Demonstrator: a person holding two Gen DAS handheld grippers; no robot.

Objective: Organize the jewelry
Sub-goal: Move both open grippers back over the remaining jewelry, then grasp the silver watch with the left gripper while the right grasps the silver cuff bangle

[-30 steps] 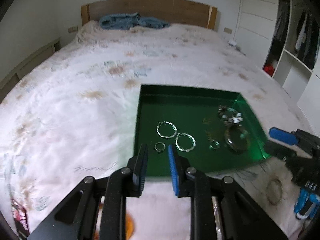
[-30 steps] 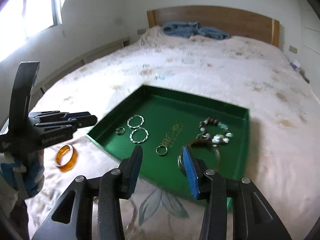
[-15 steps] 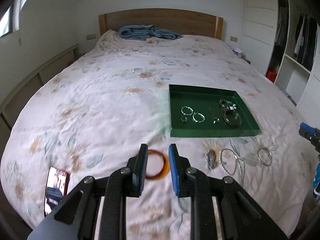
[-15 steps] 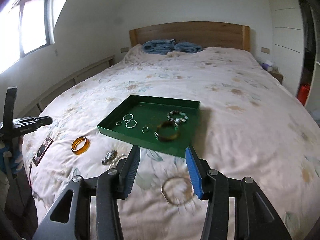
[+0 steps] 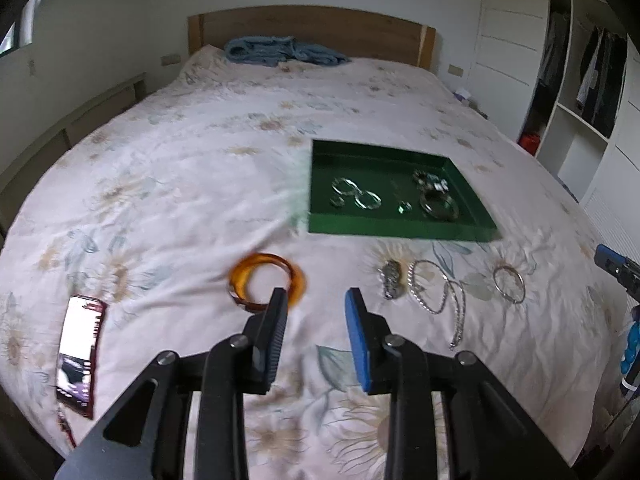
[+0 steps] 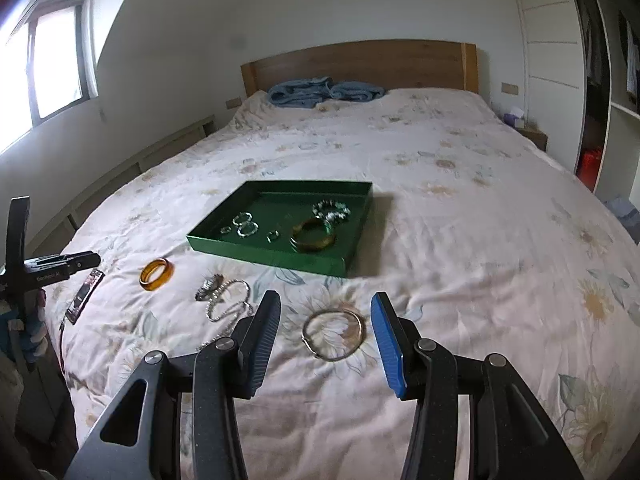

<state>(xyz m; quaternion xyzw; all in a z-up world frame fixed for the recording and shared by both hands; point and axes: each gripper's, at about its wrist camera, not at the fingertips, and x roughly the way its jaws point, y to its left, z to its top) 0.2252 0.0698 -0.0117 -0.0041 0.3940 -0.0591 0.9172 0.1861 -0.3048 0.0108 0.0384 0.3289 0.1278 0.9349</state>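
A green tray (image 5: 320, 224) (image 6: 264, 254) on the flowered bedspread holds rings, a bead bracelet and a dark bangle (image 6: 314, 237). Loose on the bed in front of it lie an amber bangle (image 5: 266, 282) (image 6: 157, 274), a small silver piece (image 5: 391, 278), a silver chain (image 5: 438, 292) (image 6: 228, 300) and a thin metal bangle (image 5: 509, 283) (image 6: 334, 334). My left gripper (image 5: 316, 300) hovers just right of the amber bangle, jaws opening, nothing between them. My right gripper (image 6: 325, 306) is open above the thin metal bangle, apart from it.
A phone in a red case (image 5: 79, 354) (image 6: 85, 292) lies near the bed's left front edge. A blue blanket (image 6: 324, 92) sits by the wooden headboard (image 6: 360, 66). An open wardrobe (image 5: 584, 92) stands to the right of the bed.
Both grippers have drawn back from over the tray toward the bed's front edge, so the loose jewelry has come into view. The left jaws stand wider than before.
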